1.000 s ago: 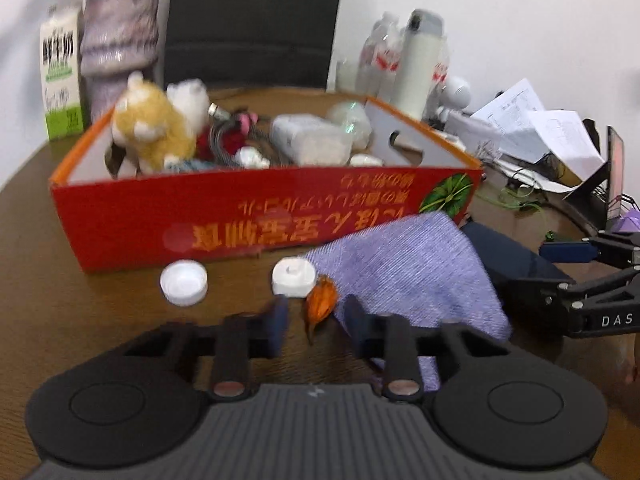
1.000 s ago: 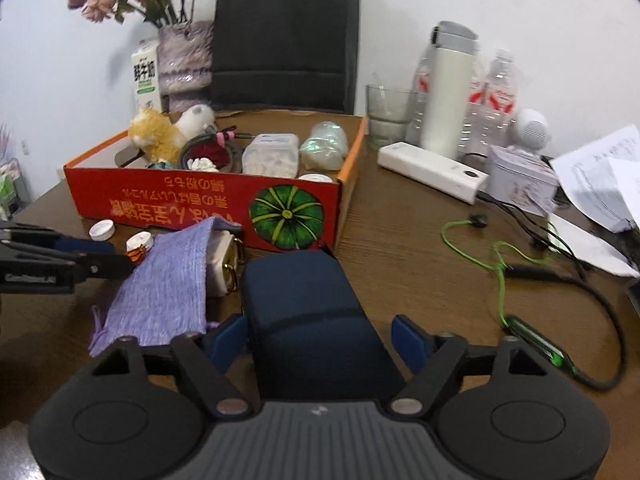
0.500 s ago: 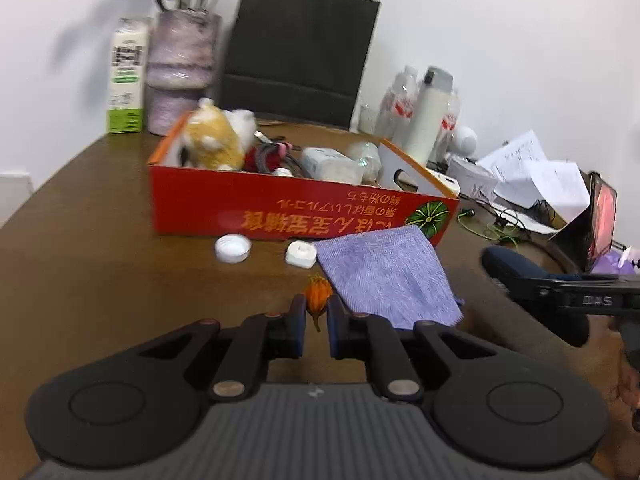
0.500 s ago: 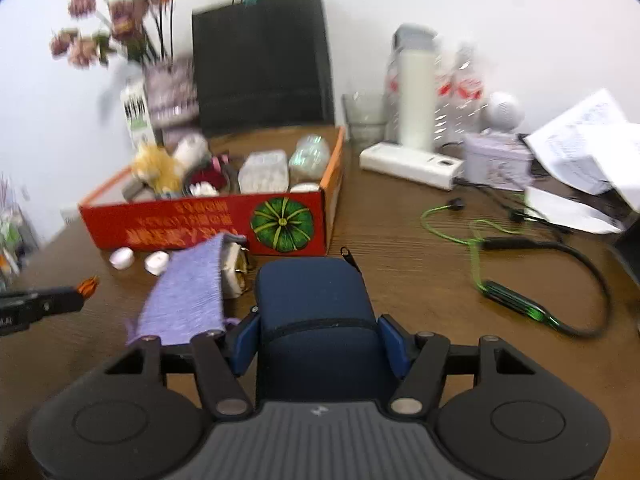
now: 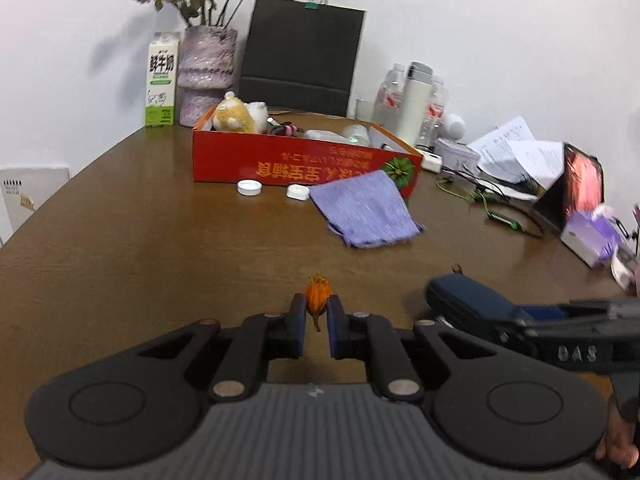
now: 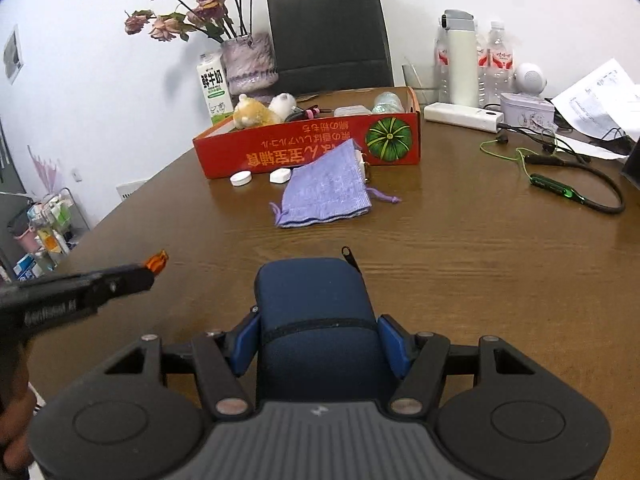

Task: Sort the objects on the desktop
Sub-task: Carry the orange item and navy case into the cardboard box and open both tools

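Observation:
My left gripper point(image 5: 316, 308) is shut on a small dried orange flower bud point(image 5: 318, 292), held above the brown table; the bud also shows in the right wrist view point(image 6: 157, 261). My right gripper point(image 6: 318, 340) is shut on a dark blue zip case point(image 6: 316, 300), also seen in the left wrist view point(image 5: 468, 300). The red cardboard box point(image 5: 304, 166) point(image 6: 312, 146) stands further back with plush toys and small items inside. A purple cloth pouch point(image 5: 364, 208) point(image 6: 326, 192) and two white caps point(image 5: 249, 187) point(image 5: 298, 192) lie in front of it.
A milk carton point(image 5: 162, 80), a vase of dried roses point(image 5: 206, 76) and a black bag point(image 5: 300, 60) stand behind the box. Bottles, a white flask point(image 6: 460, 60), papers, a green cable point(image 6: 556, 188) and a tissue box point(image 5: 592, 236) are at the right.
Both grippers have pulled back from the box and risen. The left gripper closed on the orange bud and lifted it; the right gripper closed on the blue case and carried it back.

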`<action>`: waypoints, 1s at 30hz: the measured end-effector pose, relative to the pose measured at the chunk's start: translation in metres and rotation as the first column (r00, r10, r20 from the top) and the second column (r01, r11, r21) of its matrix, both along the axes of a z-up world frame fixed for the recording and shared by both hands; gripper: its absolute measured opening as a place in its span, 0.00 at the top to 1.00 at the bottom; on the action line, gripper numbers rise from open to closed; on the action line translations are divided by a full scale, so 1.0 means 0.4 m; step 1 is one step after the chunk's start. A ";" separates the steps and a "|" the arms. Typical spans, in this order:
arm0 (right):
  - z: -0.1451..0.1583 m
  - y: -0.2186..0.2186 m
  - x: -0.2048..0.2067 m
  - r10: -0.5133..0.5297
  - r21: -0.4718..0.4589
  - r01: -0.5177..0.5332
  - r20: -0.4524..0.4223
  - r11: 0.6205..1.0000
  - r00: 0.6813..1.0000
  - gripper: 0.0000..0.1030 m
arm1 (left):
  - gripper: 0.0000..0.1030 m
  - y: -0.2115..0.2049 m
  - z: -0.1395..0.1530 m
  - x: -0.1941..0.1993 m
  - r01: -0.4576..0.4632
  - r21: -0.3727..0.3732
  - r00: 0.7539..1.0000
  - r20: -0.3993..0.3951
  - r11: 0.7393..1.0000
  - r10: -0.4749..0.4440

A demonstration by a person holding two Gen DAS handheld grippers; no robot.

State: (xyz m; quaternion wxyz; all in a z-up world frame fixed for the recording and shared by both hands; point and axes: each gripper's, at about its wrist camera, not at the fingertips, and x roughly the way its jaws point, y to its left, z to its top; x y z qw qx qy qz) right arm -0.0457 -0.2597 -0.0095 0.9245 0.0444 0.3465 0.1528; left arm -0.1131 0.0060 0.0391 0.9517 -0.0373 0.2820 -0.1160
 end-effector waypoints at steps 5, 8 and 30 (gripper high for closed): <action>0.025 0.012 -0.048 0.015 0.014 -0.016 0.037 1.000 0.999 0.40 | 0.89 0.002 0.005 -0.026 0.001 0.016 1.000 0.019 1.000 -0.002; 0.036 0.007 -0.063 0.003 0.016 -0.004 0.056 1.000 0.998 0.40 | 0.89 0.005 0.013 -0.032 0.005 0.010 0.999 0.035 1.000 -0.006; 0.232 -0.032 0.615 -0.121 0.223 0.123 -0.024 0.967 0.992 0.40 | 0.89 -0.046 0.187 0.559 0.052 0.020 0.995 0.090 0.998 -0.053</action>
